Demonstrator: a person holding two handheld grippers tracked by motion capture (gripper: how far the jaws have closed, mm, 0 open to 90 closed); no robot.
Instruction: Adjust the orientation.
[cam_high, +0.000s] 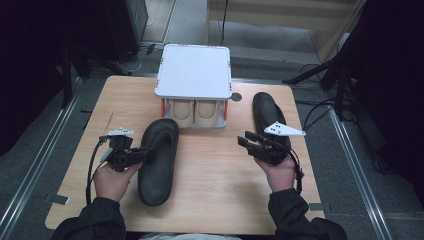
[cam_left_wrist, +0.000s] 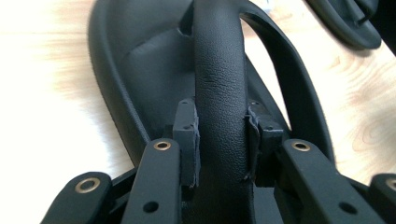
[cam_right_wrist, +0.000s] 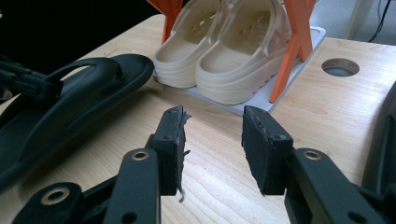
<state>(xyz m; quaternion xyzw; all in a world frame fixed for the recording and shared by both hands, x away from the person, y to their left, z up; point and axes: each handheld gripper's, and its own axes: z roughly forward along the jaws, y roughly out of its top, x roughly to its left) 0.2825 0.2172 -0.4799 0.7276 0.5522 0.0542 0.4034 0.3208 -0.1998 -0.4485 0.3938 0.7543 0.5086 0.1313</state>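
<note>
**A:** Where did the black rubbery flip-flop sandal (cam_high: 158, 161) sit at that point?

**B:** It lay flat on the pale wooden worktop (cam_high: 220, 170), toe pointing toward the white two-tier shoe rack with orange posts (cam_high: 194, 70), just in front of the pair of cream foam clogs (cam_high: 196, 113) on the lower shelf. Its mate, the second black sandal (cam_high: 265, 112), lay well apart on the right side.

**A:** And the left gripper (cam_high: 131, 156)?

**B:** Its fingers (cam_left_wrist: 187, 140) were clamped across the sandal's thick strap (cam_left_wrist: 219, 93), one pad on each flank, seen plainly in the left gripper view. The sole rested on the wood.

**A:** Was that a good place to take it?

**B:** I judged so. The strap looked like soft, grainy moulded rubber, thick enough to fill the grip and unlikely to slip. The sandal seemed light, so one hold would probably have carried it. But the sole looked flexible, so it would likely have drooped or swung from the strap; a grip close to where the strap meets the sole would have steadied it.

**A:** The right gripper (cam_high: 246, 138)?

**B:** It hovered over bare wood with its fingers (cam_right_wrist: 170, 140) apart and nothing between them, beside the second sandal.

**A:** Anything fragile?

**B:** Nothing looked so; the rubber would tolerate a firm squeeze.
</note>
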